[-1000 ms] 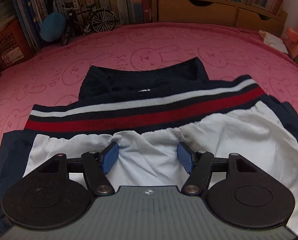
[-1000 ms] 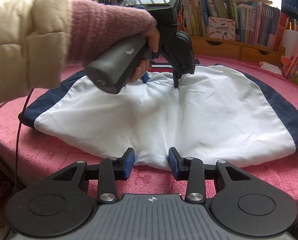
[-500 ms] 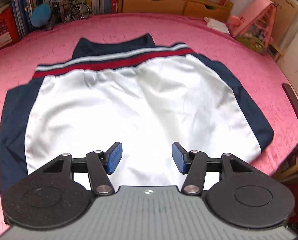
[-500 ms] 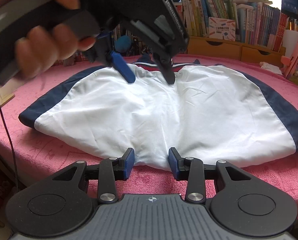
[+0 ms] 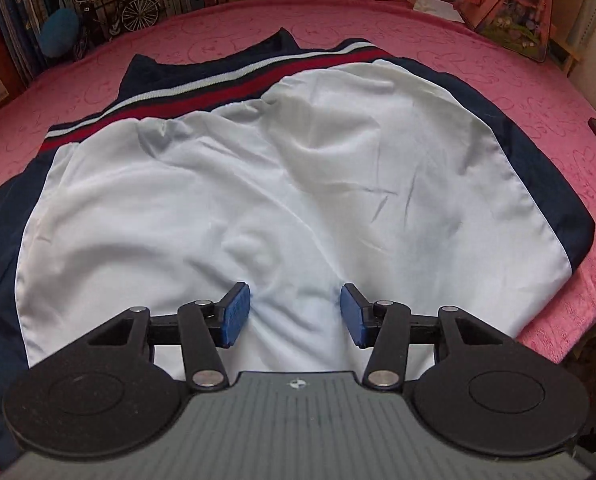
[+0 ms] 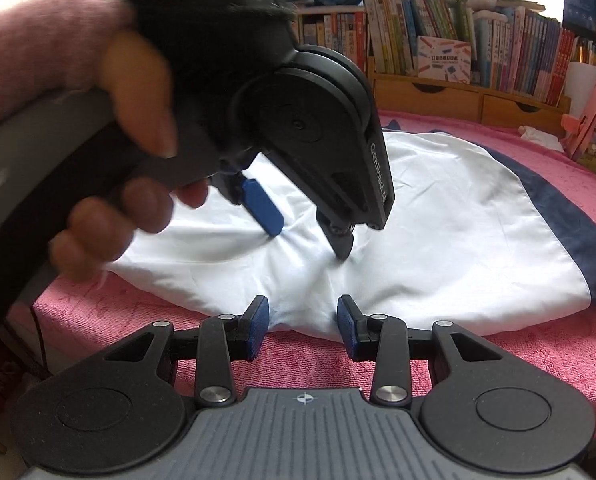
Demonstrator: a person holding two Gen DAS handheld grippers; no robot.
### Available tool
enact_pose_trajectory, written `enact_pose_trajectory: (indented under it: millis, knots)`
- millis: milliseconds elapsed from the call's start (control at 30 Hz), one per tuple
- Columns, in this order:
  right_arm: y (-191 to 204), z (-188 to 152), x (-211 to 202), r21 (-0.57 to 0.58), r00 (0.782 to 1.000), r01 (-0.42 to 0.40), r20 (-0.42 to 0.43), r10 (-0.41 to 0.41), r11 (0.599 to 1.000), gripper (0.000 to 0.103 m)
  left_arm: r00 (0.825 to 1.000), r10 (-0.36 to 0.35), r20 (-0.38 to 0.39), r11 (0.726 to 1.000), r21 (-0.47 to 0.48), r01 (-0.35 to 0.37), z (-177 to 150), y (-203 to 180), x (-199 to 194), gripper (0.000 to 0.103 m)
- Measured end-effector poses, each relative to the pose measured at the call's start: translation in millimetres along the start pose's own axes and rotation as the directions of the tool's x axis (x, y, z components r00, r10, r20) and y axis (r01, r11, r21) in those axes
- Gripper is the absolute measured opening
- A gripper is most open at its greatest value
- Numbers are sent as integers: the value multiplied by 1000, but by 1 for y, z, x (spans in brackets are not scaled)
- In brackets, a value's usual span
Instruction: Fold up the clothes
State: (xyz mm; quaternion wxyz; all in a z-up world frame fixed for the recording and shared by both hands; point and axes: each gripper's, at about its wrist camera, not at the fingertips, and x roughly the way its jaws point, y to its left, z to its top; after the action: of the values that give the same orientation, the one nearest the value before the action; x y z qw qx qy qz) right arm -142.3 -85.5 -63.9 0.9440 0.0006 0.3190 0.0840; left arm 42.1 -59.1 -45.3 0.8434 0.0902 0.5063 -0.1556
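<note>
- On the left wrist view: white and navy jacket (image 5: 290, 184) lies flat on the pink surface (image 5: 478, 64), striped red/white hem band (image 5: 202, 92) at the far side, long axis running left to right.
- Jacket's near edge is hidden under the left gripper (image 5: 294, 312) body; its left navy side is cut off by the frame.
- Left gripper jaws have just been closing; they stand apart, tips pressed into bunched white fabric that sits between them, not yet pinched.
- On the right wrist view: right gripper (image 6: 303, 326) jaws apart at the jacket's near edge, a fabric bulge between the pads; can't tell if they touch it.
- A blurred hand (image 6: 110, 184) with a pink sleeve (image 6: 38, 40) blocks the jacket's left half.
- Bookshelf (image 6: 458, 40) behind.
</note>
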Motion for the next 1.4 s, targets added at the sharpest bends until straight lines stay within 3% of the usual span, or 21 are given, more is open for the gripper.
enact_pose_trajectory:
  millis: [267, 467, 600, 733, 867, 1033, 1133, 1233, 1400]
  knots:
    - [0, -1, -1, -7, 1000, -5, 2, 5, 1000, 38, 989, 114, 94, 992, -73, -107, 72, 30, 47, 50]
    - [0, -3, -2, -14, 1000, -17, 8, 17, 1000, 41, 989, 113, 96, 987, -129, -101, 97, 43, 45, 48]
    - [-10, -4, -3, 20, 997, -63, 37, 62, 998, 44, 970, 100, 221, 988, -140, -70, 70, 41, 0, 50]
    - [-36, -3, -18, 145, 991, -100, 100, 86, 984, 44, 930, 95, 356, 987, -154, -41, 14, 31, -40, 53]
    - [-71, -2, -40, 233, 980, -39, 198, -8, 972, 49, 878, 99, 467, 985, -173, -19, -45, 15, -60, 53]
    - [-119, -8, -51, 388, 969, 68, 195, -153, 919, 50, 847, 63, 529, 970, -230, 72, -99, -4, -66, 54]
    - [-140, -15, -51, 440, 957, 148, 163, -241, 886, 51, 826, 154, 542, 975, -219, -38, -114, -24, -62, 61]
    - [-154, -24, -50, 473, 944, 207, 134, -301, 857, 53, 824, 179, 538, 976, -206, -78, -119, -34, -53, 61]
    - [-170, -33, -50, 543, 940, 220, 104, -325, 811, 54, 857, 162, 488, 975, -212, -64, -121, -38, -34, 60]
